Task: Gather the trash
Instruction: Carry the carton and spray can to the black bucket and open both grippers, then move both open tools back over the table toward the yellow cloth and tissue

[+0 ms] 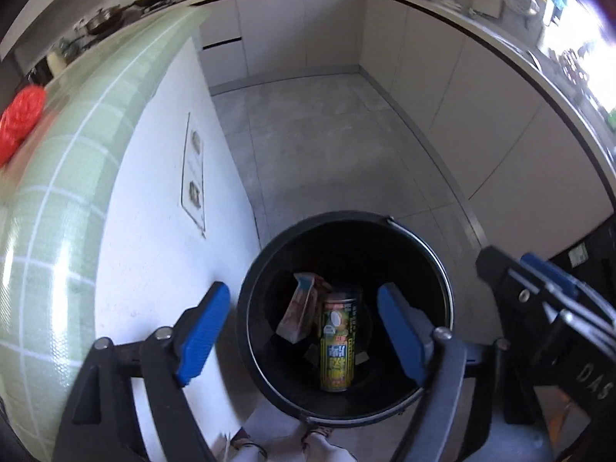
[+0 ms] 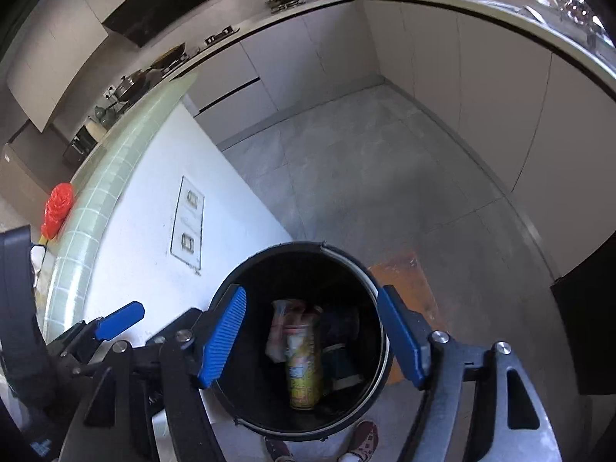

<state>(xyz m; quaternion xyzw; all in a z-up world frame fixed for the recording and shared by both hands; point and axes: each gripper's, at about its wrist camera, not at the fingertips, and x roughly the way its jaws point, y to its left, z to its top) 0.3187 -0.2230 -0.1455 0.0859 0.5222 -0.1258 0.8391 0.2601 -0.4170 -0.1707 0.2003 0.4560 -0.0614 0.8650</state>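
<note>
At your far left a red bag (image 1: pixel 21 125) lies on the green-checked counter (image 1: pixel 65 177), whose white side panel (image 1: pixel 154 208) drops to the floor beside the bin (image 1: pixel 246 308). Your left gripper (image 1: pixel 304 335) hangs over the bin with its 2 blue pads (image 1: pixel 202 331) spread apart and nothing between them. Inside the black bin stands a yellow-green can (image 1: pixel 338 346), roughly upright, touching a crumpled carton (image 1: pixel 304 308) on its left; some darker scraps lie on the bottom, too dim to name. Your right gripper (image 2: pixel 312 338) also points down into the bin (image 2: pixel 227 281), jaws apart and empty, and the can (image 2: pixel 304 365) and carton (image 2: pixel 281 323) show between its pads (image 2: pixel 223 338). In the right view an orange patch (image 2: pixel 404 281) on the floor lies just right of the bin. Your shoes (image 2: pixel 365 439) show below the rim.
</note>
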